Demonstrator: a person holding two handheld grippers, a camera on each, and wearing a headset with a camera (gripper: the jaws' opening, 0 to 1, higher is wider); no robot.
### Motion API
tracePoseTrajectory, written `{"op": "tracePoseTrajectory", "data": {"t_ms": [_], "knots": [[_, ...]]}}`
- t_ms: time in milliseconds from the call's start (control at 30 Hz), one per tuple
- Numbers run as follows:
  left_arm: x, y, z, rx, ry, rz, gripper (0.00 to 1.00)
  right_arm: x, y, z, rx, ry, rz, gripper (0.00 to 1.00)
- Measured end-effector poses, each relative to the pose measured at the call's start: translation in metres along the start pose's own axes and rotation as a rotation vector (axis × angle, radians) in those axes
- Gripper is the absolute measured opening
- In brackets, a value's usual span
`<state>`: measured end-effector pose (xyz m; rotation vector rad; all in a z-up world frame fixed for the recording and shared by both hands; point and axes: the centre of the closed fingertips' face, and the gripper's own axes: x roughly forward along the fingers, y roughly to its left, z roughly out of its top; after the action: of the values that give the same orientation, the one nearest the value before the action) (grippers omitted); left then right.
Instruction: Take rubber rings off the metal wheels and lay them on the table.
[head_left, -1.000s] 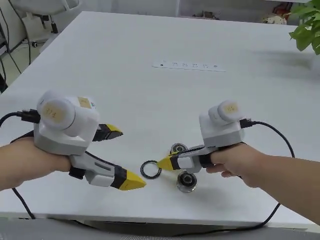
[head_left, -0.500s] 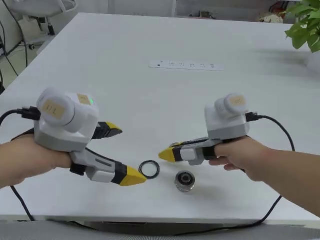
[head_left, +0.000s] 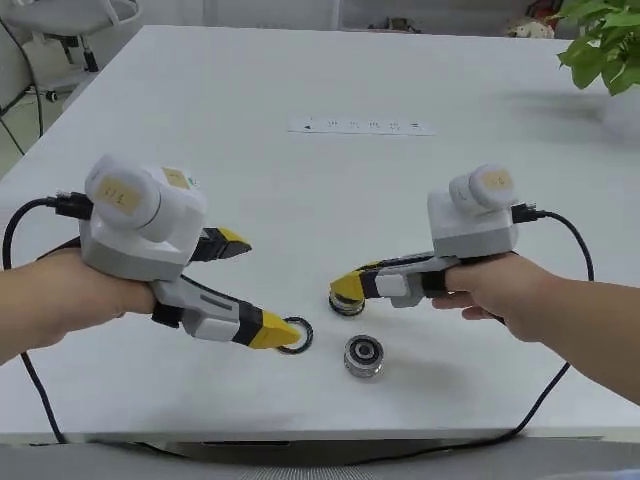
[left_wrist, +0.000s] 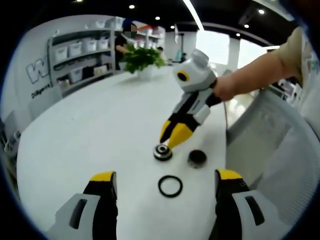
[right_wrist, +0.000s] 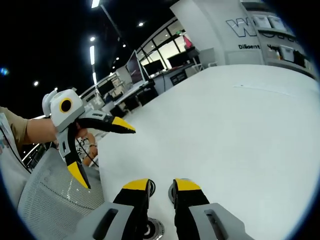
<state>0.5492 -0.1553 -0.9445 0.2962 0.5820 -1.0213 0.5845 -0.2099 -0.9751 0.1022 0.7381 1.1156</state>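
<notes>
Near the table's (head_left: 320, 200) front edge, a loose rubber ring (left_wrist: 170, 186) lies by the left gripper's (head_left: 262, 288) wide-apart jaws, while the right gripper's (head_left: 345, 287) nearly closed jaws touch 1 metal wheel (head_left: 347, 305), grip unclear, with a 2nd wheel (head_left: 363, 356) just beside.

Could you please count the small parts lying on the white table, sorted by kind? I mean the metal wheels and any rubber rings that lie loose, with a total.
Metal wheels: 2 (the nearer one, the farther one)
Loose rubber rings: 1
Total: 3
</notes>
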Motion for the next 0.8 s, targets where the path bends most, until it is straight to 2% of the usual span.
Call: {"op": "tracePoseTrajectory", "data": {"t_ms": [167,533,800], "knots": [[0.006,0.002,0.005,-0.006,-0.005,-0.002,0.8,-0.006,-0.006,0.001,-0.007,-0.011,-0.019,0.18],[0.015,0.007,0.007,-0.009,0.002,0.003,0.75,-0.016,-0.021,-0.002,-0.044,-0.014,-0.056,0.21],[0.027,0.011,0.009,-0.008,0.002,0.003,0.71,-0.017,-0.029,-0.009,-0.076,0.003,-0.067,0.22]]}}
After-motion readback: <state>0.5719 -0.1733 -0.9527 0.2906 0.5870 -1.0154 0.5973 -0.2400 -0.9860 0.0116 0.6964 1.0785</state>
